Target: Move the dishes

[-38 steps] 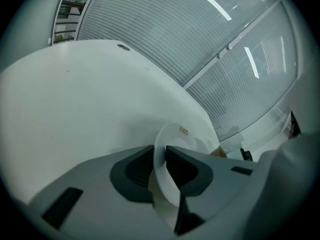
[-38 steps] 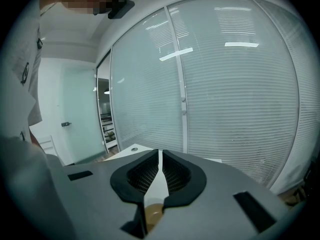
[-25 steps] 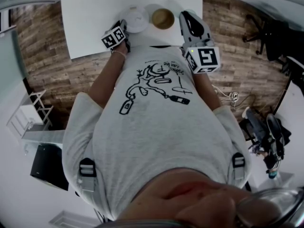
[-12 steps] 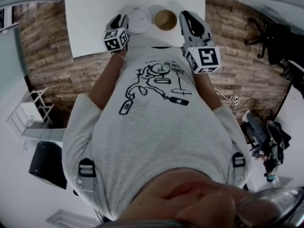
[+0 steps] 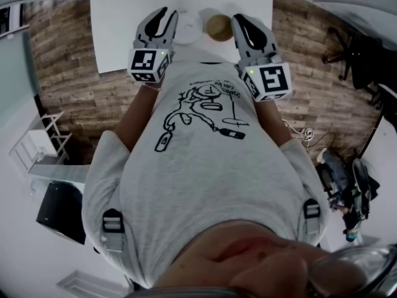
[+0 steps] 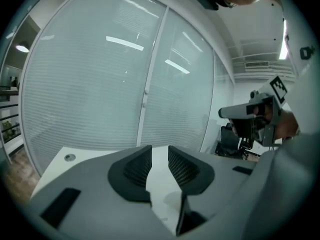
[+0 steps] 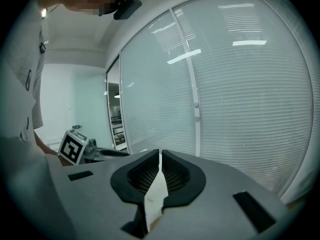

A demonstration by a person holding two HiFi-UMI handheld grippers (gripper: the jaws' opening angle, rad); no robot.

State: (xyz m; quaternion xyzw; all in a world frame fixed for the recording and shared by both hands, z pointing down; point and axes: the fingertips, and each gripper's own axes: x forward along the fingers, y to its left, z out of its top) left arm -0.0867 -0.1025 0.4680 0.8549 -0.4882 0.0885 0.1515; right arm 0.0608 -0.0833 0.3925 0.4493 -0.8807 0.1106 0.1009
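My left gripper (image 5: 164, 16) hangs over the near edge of the white flat counter (image 5: 124, 23). Its fingers (image 6: 137, 169) are spread, with nothing between them. Just right of it, the white round dish (image 5: 189, 27) and the brown round bowl (image 5: 218, 25) sit side by side on the counter. My right gripper (image 5: 242, 22) hangs on their other side, fingers (image 7: 175, 176) pressed together on nothing. I think both are held up so nothing gets bumped. This fits reaching in to grab, or just having let go.
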